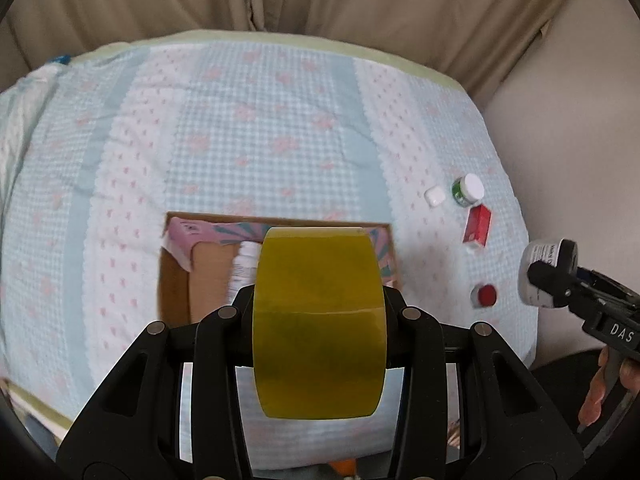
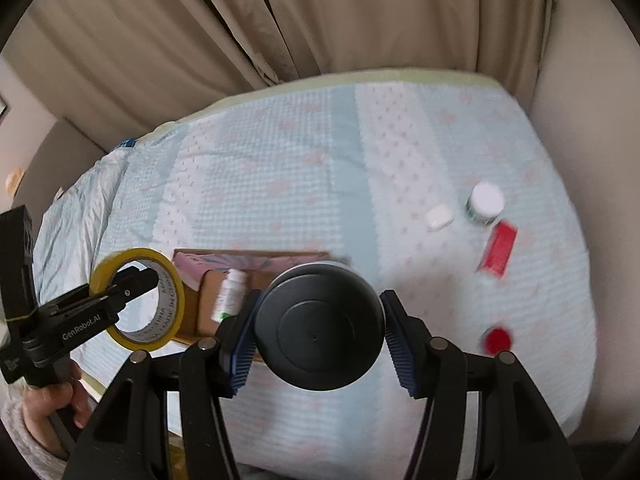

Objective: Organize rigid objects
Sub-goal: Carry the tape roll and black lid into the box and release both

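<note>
The left gripper [image 1: 320, 312] is clamped on a yellow tape roll [image 1: 320, 320]; the right gripper [image 2: 318, 330] squeezes a black-capped jar [image 2: 320, 326] — both hang over the bed [image 2: 300, 168], likely bound for the cardboard box [image 1: 176, 292].

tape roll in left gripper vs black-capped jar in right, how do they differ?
The tape roll is yellow; the jar has a black cap and a white labelled body. The tape roll is an open ring, with one finger of the left gripper through its hole in the right wrist view; the jar is a closed container, clamped from outside by the right gripper. Both are held above the bed near the cardboard box.
</note>
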Demonstrator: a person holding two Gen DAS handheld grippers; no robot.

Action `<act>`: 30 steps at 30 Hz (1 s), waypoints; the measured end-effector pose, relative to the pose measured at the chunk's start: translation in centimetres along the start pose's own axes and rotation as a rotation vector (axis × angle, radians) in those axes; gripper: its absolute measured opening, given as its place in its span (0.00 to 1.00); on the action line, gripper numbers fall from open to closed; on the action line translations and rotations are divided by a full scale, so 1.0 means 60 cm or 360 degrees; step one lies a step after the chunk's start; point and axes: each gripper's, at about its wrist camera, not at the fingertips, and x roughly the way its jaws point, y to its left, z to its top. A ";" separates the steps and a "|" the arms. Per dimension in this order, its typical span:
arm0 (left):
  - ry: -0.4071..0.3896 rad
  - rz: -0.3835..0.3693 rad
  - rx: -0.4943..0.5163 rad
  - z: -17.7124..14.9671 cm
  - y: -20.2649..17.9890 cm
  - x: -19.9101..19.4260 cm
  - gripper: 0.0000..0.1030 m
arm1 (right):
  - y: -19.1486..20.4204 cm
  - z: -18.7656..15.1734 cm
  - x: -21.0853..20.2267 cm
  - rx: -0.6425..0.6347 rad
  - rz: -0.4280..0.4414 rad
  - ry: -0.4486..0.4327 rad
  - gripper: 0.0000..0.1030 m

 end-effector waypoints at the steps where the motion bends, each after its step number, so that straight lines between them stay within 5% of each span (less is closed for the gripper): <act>1: 0.0011 -0.0010 0.0014 0.002 0.017 0.006 0.35 | 0.018 -0.006 0.015 0.0022 0.0001 0.0028 0.52; 12: 0.0266 0.0005 0.0263 0.010 0.135 0.122 0.35 | 0.121 -0.040 0.126 0.0250 -0.0093 0.0186 0.52; 30: 0.0550 0.0223 0.0451 0.016 0.166 0.319 0.35 | 0.071 -0.015 0.362 0.0486 -0.0154 0.0368 0.52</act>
